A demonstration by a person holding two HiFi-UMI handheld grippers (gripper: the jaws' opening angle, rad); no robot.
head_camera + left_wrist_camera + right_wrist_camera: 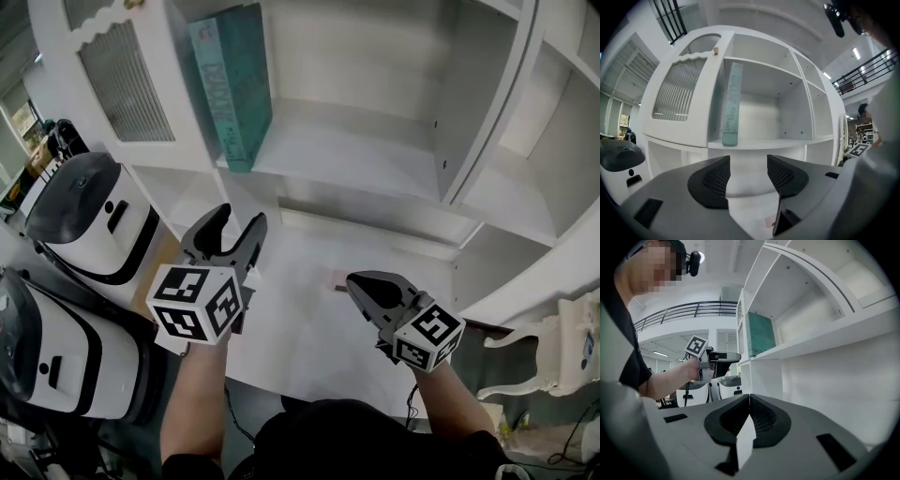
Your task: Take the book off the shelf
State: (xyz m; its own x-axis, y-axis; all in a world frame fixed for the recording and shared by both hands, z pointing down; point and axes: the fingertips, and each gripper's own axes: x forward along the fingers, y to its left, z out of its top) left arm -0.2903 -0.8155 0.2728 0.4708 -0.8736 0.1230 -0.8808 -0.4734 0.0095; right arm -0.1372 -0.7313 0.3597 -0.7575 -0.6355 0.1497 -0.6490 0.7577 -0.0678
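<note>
A teal book (234, 84) stands upright at the left end of a white shelf (356, 155), leaning against the compartment's left wall. In the left gripper view the book's (731, 105) spine faces me, above and slightly left of the jaws. My left gripper (239, 220) is below the shelf and short of the book, open, with nothing between its fingers (715, 180). My right gripper (356, 281) hovers lower over the white counter, shut and empty. The right gripper view shows the book (761, 333) and the left gripper (715, 359) from the side.
The shelf unit has a door with a ribbed panel (122, 80) left of the book and bare compartments to the right (525, 187). Two white-and-black machines (84, 216) stand at my left. A white counter (300, 328) lies below; a small pink tag (337, 286) sits on it.
</note>
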